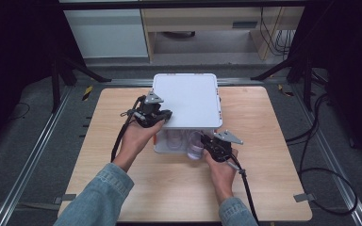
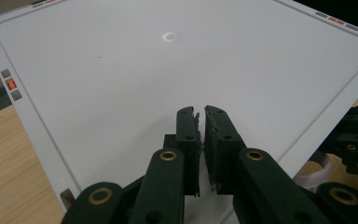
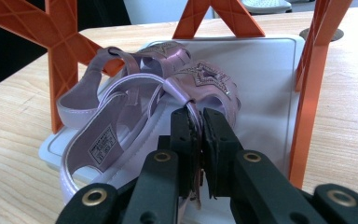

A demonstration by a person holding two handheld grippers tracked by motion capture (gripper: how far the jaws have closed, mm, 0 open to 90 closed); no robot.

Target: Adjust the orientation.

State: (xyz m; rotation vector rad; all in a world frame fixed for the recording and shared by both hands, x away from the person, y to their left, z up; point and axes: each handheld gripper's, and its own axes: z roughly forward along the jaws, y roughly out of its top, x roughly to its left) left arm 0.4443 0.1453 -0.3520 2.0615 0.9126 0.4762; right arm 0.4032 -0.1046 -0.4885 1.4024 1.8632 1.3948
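- High view: a white two-tier shelf (image 1: 188,101) stands mid-table (image 1: 99,122); the left gripper (image 1: 162,117) rests at its top panel's near-left edge, and the right gripper (image 1: 207,141) reaches the lower tier.
- Left gripper view: the jaws are almost together over the white top panel (image 2: 121,70).
- Right gripper view: the jaws pinch a strap of the nearer lilac sandal (image 3: 135,140), lying with its pair on the lower tray (image 3: 270,79) between orange struts (image 3: 312,88).

sandals (image 1: 195,143) | mostly hidden under white shelf top (image 1: 188,99)

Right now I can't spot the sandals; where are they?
The sandals lie on the rack's lower shelf, under its white top; the right gripper pinches a strap.
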